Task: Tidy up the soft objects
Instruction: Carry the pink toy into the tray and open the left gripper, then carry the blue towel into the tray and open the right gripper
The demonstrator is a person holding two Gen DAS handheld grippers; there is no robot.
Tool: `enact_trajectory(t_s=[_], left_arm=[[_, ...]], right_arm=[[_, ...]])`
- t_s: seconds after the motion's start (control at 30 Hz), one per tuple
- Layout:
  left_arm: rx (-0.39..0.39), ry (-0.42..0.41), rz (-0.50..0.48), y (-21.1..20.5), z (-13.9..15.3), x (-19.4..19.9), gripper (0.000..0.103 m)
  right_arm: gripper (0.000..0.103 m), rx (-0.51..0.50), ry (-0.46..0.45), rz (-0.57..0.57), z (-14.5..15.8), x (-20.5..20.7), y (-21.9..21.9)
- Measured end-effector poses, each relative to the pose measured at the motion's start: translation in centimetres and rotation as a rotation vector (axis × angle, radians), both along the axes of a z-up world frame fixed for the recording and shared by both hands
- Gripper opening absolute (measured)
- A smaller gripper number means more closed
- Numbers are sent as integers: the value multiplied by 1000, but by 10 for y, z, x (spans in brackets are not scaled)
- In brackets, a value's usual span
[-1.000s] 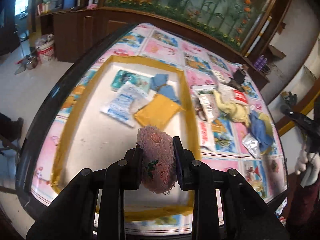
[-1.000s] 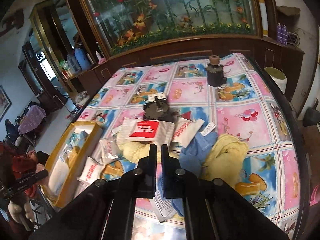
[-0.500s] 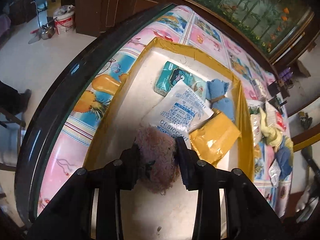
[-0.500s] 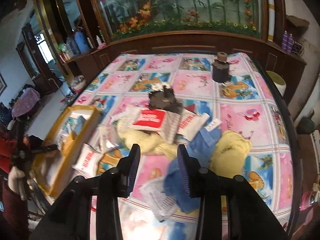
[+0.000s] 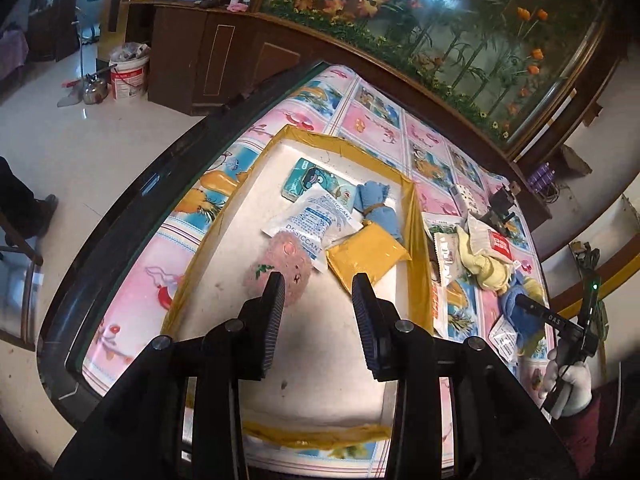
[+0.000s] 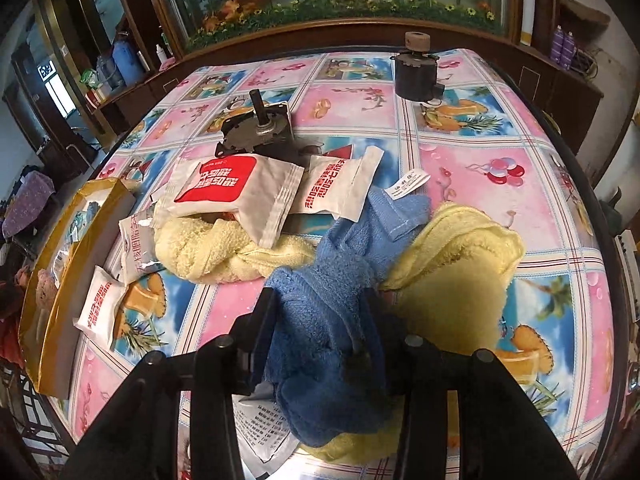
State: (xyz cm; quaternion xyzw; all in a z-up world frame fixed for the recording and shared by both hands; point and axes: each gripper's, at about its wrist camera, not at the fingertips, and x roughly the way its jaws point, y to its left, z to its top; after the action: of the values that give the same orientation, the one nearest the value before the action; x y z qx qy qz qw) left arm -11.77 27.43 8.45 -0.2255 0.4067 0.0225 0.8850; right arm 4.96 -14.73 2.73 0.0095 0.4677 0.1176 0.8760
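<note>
My left gripper (image 5: pixel 318 294) is open and empty above the yellow-edged tray (image 5: pixel 416 216). A pink fuzzy pad (image 5: pixel 280 270) lies on the tray floor just past my left finger, beside a white desiccant sachet (image 5: pixel 310 220), a yellow packet (image 5: pixel 368 258), a blue cloth (image 5: pixel 378 208) and a teal packet (image 5: pixel 310 180). My right gripper (image 6: pixel 318 314) is open with its jaws on either side of a blue towel (image 6: pixel 328 320) that lies on the table; it is not clamped. Yellow towels (image 6: pixel 452 276) lie next to it.
White snack packets (image 6: pixel 236 188) and a twisted yellow towel (image 6: pixel 212 252) lie behind the blue towel. Two dark motors (image 6: pixel 416 70) stand farther back on the patterned tablecloth (image 6: pixel 492 176). The tray (image 6: pixel 60 280) is at the left table edge. A wooden cabinet runs behind the table.
My left gripper opened and let go of the pink pad, which now lies in the tray. My right gripper opened and moved down around the blue towel.
</note>
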Motion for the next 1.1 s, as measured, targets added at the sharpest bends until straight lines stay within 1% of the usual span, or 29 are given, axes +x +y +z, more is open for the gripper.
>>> enact_trajectory(t_s=[0.1,0.17,0.2,0.23,0.3,0.33,0.4,0.43,0.47,0.5,0.53,0.57,0.63,0.7,0.8,0.9,1.0,1.07,1.1], left_arm=[[-5,-29,-2,-8,3,-14,35],[-18,-49,-4,-13,5,-20,35],[-34,-56,-6,-15,5,-23,35],[-52,-64,-11,-15,4,-24,35],[-79,-66,1,-17,1,-24,35],[-88,-59,13,-19,0,-21,35],[-93,-53,25,-27,-3,-15,35],[-78,-48,22,-33,-3,-14,35],[-59,-46,12,-40,-3,-13,35],[-39,-49,0,-46,-3,-13,35],[-22,-58,-12,-50,-2,-15,35],[-6,-71,-21,-53,-1,-17,35],[26,-81,-13,-52,0,-21,35],[15,-87,-3,-43,0,-24,35],[6,-78,37,-26,-3,-27,35],[-10,-62,72,-9,-10,-30,35],[-26,-51,101,4,-14,-36,35],[-27,-59,109,10,-14,-41,35],[-25,-63,112,12,-13,-43,35]], right_arm=[[45,7,5,-2,0,0,1],[50,36,22,-16,-1,2,-2],[55,54,40,-33,-1,4,-5],[58,76,51,-52,-1,5,-7],[58,128,44,-72,3,5,-10],[59,115,43,-77,2,5,-8],[60,22,64,-84,-6,9,3],[60,-19,70,-81,-11,10,7],[56,-42,79,-78,-15,10,10],[46,-46,75,-83,-15,9,9],[41,-24,62,-86,-12,6,5],[40,6,52,-88,-8,3,1],[39,56,16,-117,6,-6,-13],[39,95,-33,-131,26,-20,-22],[39,171,-104,-100,63,-41,-24],[39,233,-169,-8,101,-58,-4],[39,327,-196,130,132,-68,36],[40,394,-182,227,144,-71,66],[40,429,-159,281,148,-71,84]])
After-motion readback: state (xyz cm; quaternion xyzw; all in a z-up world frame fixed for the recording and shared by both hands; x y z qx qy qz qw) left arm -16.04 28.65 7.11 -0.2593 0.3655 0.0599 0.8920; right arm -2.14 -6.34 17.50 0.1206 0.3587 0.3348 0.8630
